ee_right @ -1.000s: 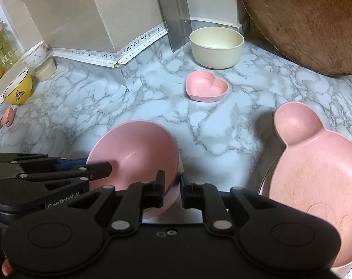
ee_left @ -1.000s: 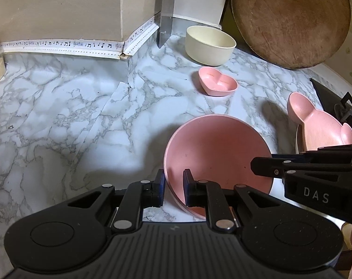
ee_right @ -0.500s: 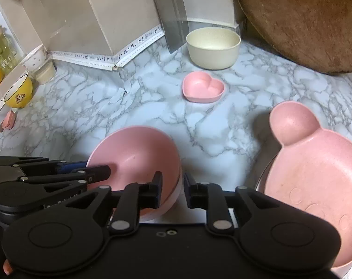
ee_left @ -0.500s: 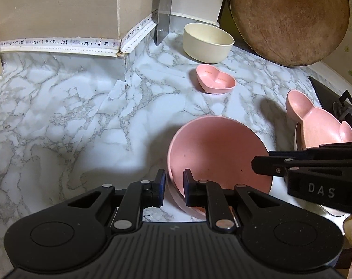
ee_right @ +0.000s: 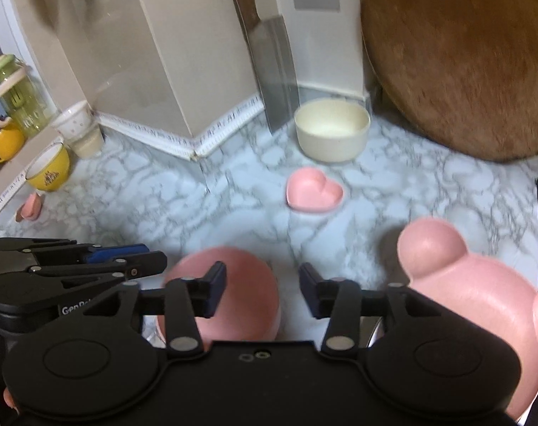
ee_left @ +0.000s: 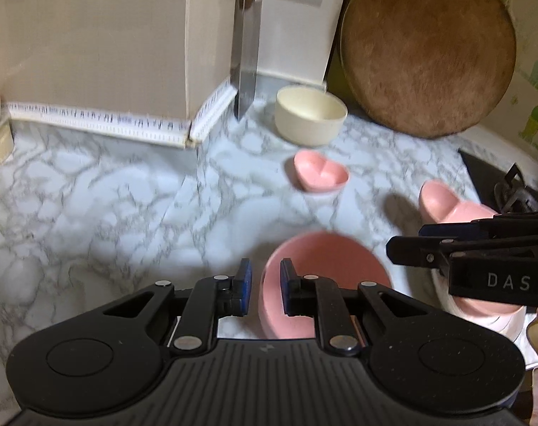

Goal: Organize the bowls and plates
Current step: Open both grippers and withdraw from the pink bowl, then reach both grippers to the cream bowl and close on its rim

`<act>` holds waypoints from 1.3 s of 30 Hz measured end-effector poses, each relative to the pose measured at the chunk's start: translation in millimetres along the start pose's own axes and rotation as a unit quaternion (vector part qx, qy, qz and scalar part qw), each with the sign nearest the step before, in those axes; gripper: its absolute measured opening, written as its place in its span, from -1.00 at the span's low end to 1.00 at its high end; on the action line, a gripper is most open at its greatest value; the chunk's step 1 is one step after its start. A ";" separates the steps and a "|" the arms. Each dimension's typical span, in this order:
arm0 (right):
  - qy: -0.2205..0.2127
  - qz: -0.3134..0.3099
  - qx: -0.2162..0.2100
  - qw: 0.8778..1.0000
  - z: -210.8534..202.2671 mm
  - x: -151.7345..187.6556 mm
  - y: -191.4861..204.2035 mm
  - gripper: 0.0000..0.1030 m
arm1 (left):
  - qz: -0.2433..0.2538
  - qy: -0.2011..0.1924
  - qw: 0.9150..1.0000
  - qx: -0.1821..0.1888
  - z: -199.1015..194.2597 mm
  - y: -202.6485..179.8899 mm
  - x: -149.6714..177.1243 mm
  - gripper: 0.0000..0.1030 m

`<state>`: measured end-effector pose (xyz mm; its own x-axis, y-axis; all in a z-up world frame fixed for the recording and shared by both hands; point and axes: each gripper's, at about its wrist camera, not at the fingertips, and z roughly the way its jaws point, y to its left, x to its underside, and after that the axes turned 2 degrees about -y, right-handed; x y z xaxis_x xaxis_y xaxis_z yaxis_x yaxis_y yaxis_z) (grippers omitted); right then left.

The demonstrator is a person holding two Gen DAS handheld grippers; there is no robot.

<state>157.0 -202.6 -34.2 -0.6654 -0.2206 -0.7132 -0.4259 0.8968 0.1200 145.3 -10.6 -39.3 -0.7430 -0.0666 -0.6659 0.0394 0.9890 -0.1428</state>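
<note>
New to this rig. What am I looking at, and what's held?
No robot: a person holds a two-finger gripper in each hand, with a fisheye camera on each looking forward along it. One picture is from the left gripper, the other from the right gripper. On the marble counter: a cream bowl, a heart dish, a bear-shaped plate. The left jaws are clamped on the pink bowl at its rim. The right jaws have just been opening; the bowl's edge shows in their gap, unclamped.
</note>
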 end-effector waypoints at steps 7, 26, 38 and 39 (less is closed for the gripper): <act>-0.028 -0.003 0.003 1.000 -8.0 -17.9 -4.4 0.28 | 0.002 -0.027 1.000 0.004 -7.0 -0.2 -22.3 -0.49; -0.066 0.015 0.040 0.997 15.2 -88.6 -55.8 0.98 | 0.001 -0.058 0.998 0.010 29.8 -10.5 -97.2 0.52; -0.025 0.079 0.072 0.994 80.8 -134.8 -114.1 0.93 | -0.003 -0.054 0.998 -0.034 98.7 -25.0 -149.9 0.52; -0.021 0.087 0.069 0.994 86.5 -136.6 -118.4 0.92 | -0.006 -0.053 0.998 -0.036 104.2 -25.4 -153.2 0.52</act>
<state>351.4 -245.5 -10.7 -0.6945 -0.0448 -0.7180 -0.2178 0.9643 0.1504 327.8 -39.3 -10.0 -0.6679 -0.0878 -0.7391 -0.0201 0.9948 -0.1001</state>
